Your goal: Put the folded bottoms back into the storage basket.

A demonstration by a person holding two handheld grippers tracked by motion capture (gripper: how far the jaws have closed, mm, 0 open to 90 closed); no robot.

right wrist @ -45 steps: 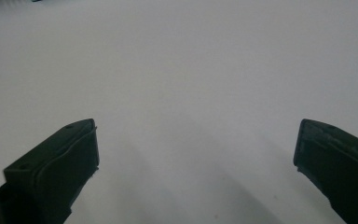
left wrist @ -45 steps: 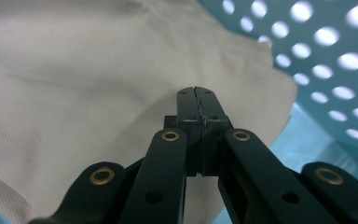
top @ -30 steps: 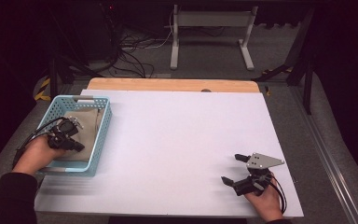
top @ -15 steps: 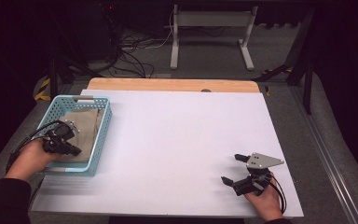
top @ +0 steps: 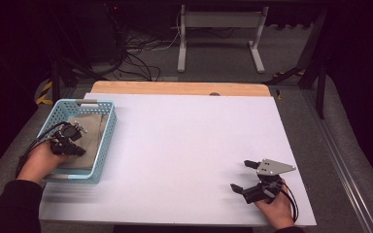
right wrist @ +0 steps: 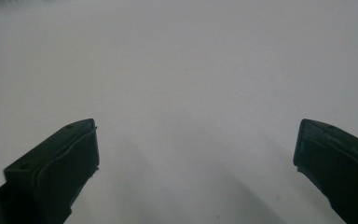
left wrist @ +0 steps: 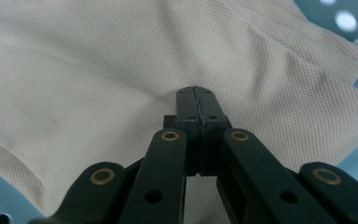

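Compared with the frames a second earlier, the left hand has drawn back toward the near end of the light-blue basket, carrying the left gripper with it, while the right gripper has kept its place on the white table. Beige cloth, the object being worked on, lies inside the basket and covers most of its floor; it is a pale, finely woven fabric with a regular dotted texture, folded in layers, one folded edge running diagonally at the upper right of the left gripper view. Turquoise basket wall pierced by round holes shows at the corners of that view. No brand, label or writing can be read on the cloth, the basket or the grippers. In the left gripper view the two black jaws meet tip to tip, fully closed, right at the cloth surface; whether a fold of fabric is pinched between them cannot be told. In the right gripper view the jaws stand wide apart over bare white tabletop with nothing between them. Seen from the high view, the right gripper rests near the front right of the table, held by the right hand, well apart from the basket at the left edge.
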